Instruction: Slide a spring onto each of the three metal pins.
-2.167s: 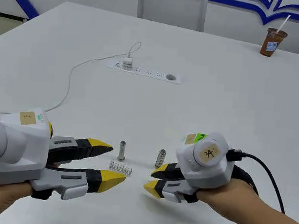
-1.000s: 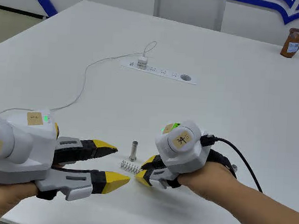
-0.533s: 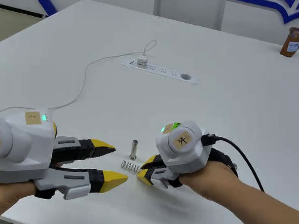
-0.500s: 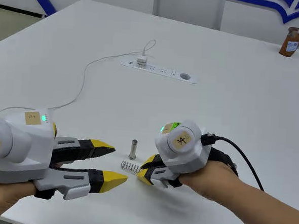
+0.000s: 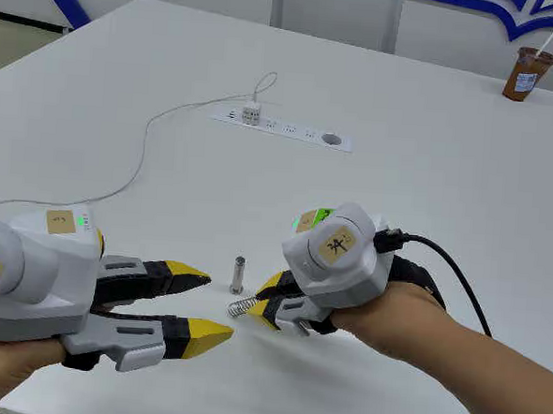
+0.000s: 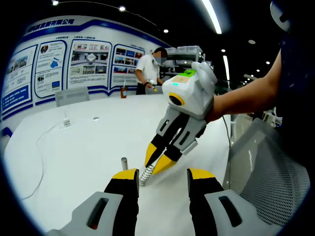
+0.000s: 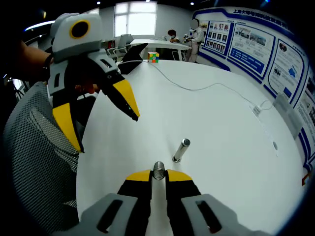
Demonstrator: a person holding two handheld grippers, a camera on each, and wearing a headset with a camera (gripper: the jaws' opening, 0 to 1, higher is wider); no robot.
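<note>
Head view is showing the right gripper pinching one end of the loose spring. Half a second ago that spring was lying flat on the white table, just ahead of those yellow tips. Now it is tilting up off the surface, with its free end pointing toward the left gripper. It is sitting just beside the bare metal pin, on the person's side of it.

Right gripper view is confirming the hold: the tips are pressing together on the coil, whose open end is poking out between them. The pin is standing upright just beyond, a little to one side, with nothing on it.

The left gripper's jaws are standing well apart, holding nothing and hovering near the spring from the opposite side.

Judging from this, the pick-up looks made, and the job is moving from grasping to threading. The spring needs swinging upright so that its open end is facing down over the pin's top before it is lowered. Held only at one end, such a thin coil is likely to flex or pivot and miss the tip.

About two seconds ago another pin already wearing a spring was standing just right of the bare one, so one of the three seems finished. Where the third pin is standing, I cannot tell.
</note>
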